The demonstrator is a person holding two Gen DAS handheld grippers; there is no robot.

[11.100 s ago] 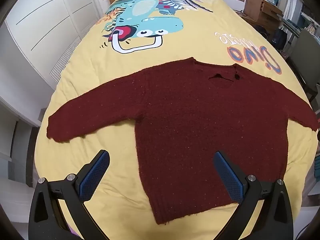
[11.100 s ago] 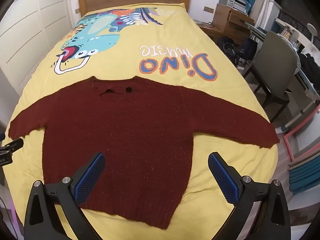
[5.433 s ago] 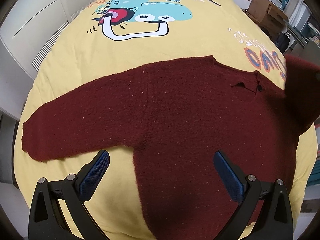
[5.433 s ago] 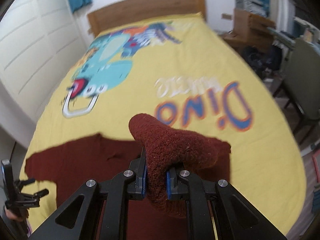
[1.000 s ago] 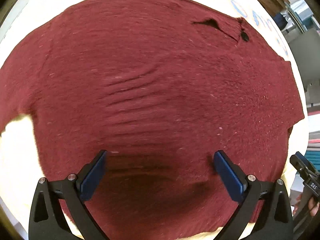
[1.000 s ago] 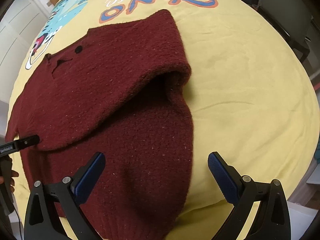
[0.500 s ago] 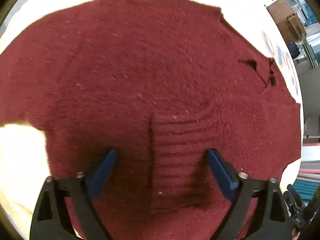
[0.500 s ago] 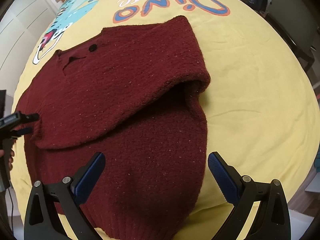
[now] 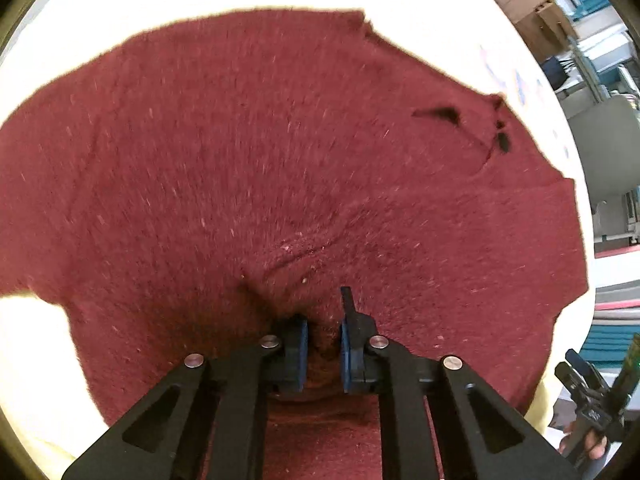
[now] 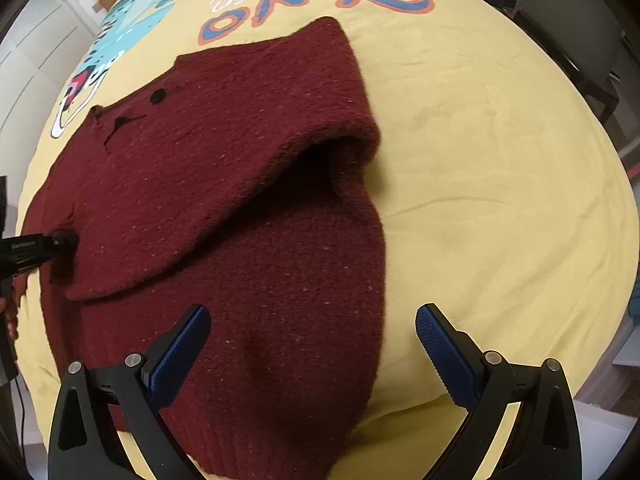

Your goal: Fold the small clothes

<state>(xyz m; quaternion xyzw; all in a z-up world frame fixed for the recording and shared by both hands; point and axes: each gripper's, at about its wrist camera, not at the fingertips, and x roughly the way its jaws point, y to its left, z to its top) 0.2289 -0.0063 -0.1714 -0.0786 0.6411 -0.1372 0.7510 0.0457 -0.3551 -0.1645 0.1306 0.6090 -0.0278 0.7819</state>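
Observation:
A dark red knit sweater [image 10: 240,160] lies on the yellow dinosaur bedcover [image 10: 480,140], with one sleeve folded across its chest. In the left wrist view the sweater [image 9: 240,160] fills the frame. My left gripper [image 9: 323,344] is closing, its blue pads pressing on a pinched ridge of the knit. From the right wrist view the left gripper [image 10: 66,238] grips the sweater's left side, beside the folded sleeve's cuff. My right gripper [image 10: 312,344] hovers open over the sweater's lower body, holding nothing. The black button [image 10: 158,96] sits at the neckline.
The bed's front edge runs just under my right gripper. A chair [image 10: 580,20] stands beyond the bed's right side, and white wardrobe doors [image 10: 32,52] are at the left. A wooden cabinet [image 9: 532,8] shows at the far right in the left wrist view.
My left gripper went from wide open to shut, pinching the knit into a ridge as the view shifted across the sweater. The right gripper stayed open and nearly still.

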